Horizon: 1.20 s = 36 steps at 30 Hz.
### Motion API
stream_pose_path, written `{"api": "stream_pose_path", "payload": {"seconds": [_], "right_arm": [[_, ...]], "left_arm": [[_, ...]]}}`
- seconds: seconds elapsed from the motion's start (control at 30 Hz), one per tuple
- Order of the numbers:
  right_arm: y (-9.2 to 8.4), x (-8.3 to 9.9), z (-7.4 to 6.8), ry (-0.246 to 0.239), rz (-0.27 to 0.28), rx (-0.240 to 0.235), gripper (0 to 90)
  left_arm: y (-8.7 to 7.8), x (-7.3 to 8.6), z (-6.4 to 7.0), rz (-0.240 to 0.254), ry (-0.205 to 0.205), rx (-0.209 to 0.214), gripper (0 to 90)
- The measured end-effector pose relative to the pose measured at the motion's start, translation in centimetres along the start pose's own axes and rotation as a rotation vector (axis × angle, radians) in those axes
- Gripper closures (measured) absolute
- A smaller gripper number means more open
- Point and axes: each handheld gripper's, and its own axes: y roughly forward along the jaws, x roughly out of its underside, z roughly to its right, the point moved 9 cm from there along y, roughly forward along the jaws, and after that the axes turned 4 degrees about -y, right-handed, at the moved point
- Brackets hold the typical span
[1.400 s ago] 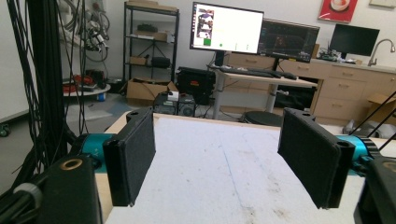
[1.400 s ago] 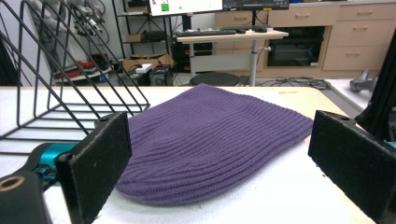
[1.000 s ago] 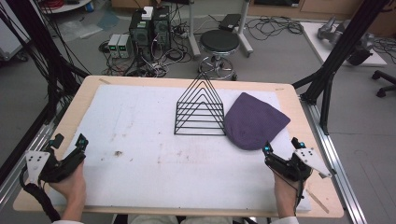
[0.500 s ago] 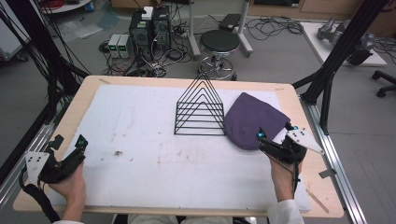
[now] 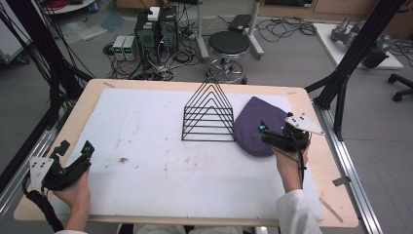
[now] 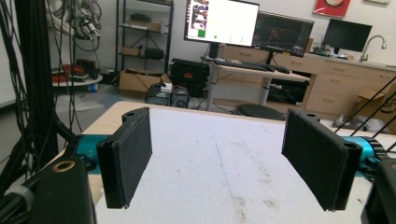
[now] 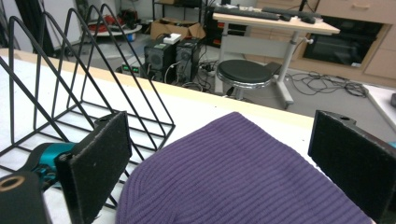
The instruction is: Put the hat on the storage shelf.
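Purple ribbed knit hat [image 7: 243, 172] lies domed between the right claw [image 7: 233, 177] pads, beside a triangular wire rack [image 7: 79, 79]

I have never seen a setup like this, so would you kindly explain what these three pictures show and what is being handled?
A person sits at a table holding a hand-held two-jaw tool in each hand. The high view looks down from above. The other two pictures come from cameras riding on each tool, looking along its black jaws. On the white mat lie a black wire rack and a purple knit hat. The right tool hangs open at the hat's edge, gripping nothing yet. The left tool is open near the table's front left corner, holding nothing.
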Motion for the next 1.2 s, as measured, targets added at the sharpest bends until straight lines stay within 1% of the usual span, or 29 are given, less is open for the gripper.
{"api": "stream_pose_path", "payload": {"seconds": [0.03, 0.1, 0.27, 0.4, 0.5, 0.63, 0.7, 0.73, 0.77, 0.83, 0.87, 0.97, 1.0, 1.03, 1.07, 1.1, 1.13, 1.2], "right_arm": [[0.2, -0.1, -0.1, -0.007, -0.007, -0.003, 5.4], [0.4, -0.3, -0.2, -0.014, -0.015, -0.010, 5.4], [1.1, -0.4, -0.3, -0.045, -0.049, -0.036, 5.4], [1.6, -0.8, -0.2, -0.050, -0.065, -0.054, 5.3], [2.0, -1.0, 0.0, -0.051, -0.078, -0.067, 5.3], [2.4, -0.8, -0.1, -0.063, -0.107, -0.103, 5.4], [2.5, -0.8, -0.1, -0.080, -0.123, -0.126, 5.3], [2.5, -0.8, -0.1, -0.080, -0.123, -0.126, 5.3], [2.8, -0.7, -0.2, -0.107, -0.144, -0.148, 5.3], [3.0, -0.7, -0.3, -0.131, -0.167, -0.174, 5.3], [3.0, -0.7, -0.3, -0.131, -0.167, -0.174, 5.3], [3.5, -0.3, -0.8, -0.202, -0.214, -0.246, 5.3], [3.6, -0.1, -1.0, -0.219, -0.229, -0.266, 5.4], [3.7, 0.3, -1.3, -0.257, -0.254, -0.292, 5.4], [3.7, 0.3, -1.3, -0.257, -0.254, -0.292, 5.4], [3.9, 0.8, -1.7, -0.300, -0.279, -0.320, 5.4], [4.0, 1.0, -1.8, -0.314, -0.286, -0.334, 5.4], [4.1, 1.4, -2.2, -0.327, -0.298, -0.370, 5.4]], "left_arm": [[0.1, 0.1, 0.1, -0.005, -0.002, 0.008, 24.3], [0.1, 0.1, 0.2, -0.005, -0.003, 0.013, 24.2], [0.1, 0.1, 0.2, -0.004, -0.003, 0.014, 24.2], [0.2, 0.2, 0.3, -0.012, -0.008, 0.018, 24.2], [0.4, 0.2, 0.6, -0.012, -0.003, 0.034, 24.2], [0.4, 0.2, 0.6, -0.014, -0.004, 0.034, 24.2], [0.4, 0.2, 0.6, -0.014, -0.006, 0.034, 24.2], [0.4, 0.2, 0.6, -0.014, -0.006, 0.034, 24.2], [0.4, 0.2, 0.6, -0.014, -0.005, 0.035, 24.2], [0.4, 0.2, 0.6, -0.013, -0.006, 0.036, 24.1], [0.4, 0.2, 0.6, -0.014, -0.006, 0.036, 24.1], [0.5, 0.3, 0.7, -0.015, -0.011, 0.041, 24.2], [0.5, 0.3, 0.7, -0.015, -0.011, 0.041, 24.2], [0.6, 0.4, 0.7, -0.020, -0.013, 0.046, 24.2], [0.6, 0.4, 0.7, -0.020, -0.013, 0.046, 24.2], [0.7, 0.4, 0.8, -0.022, -0.014, 0.050, 24.2], [0.8, 0.4, 0.9, -0.023, -0.015, 0.052, 24.2], [0.8, 0.5, 1.0, -0.026, -0.013, 0.057, 24.2]]}}
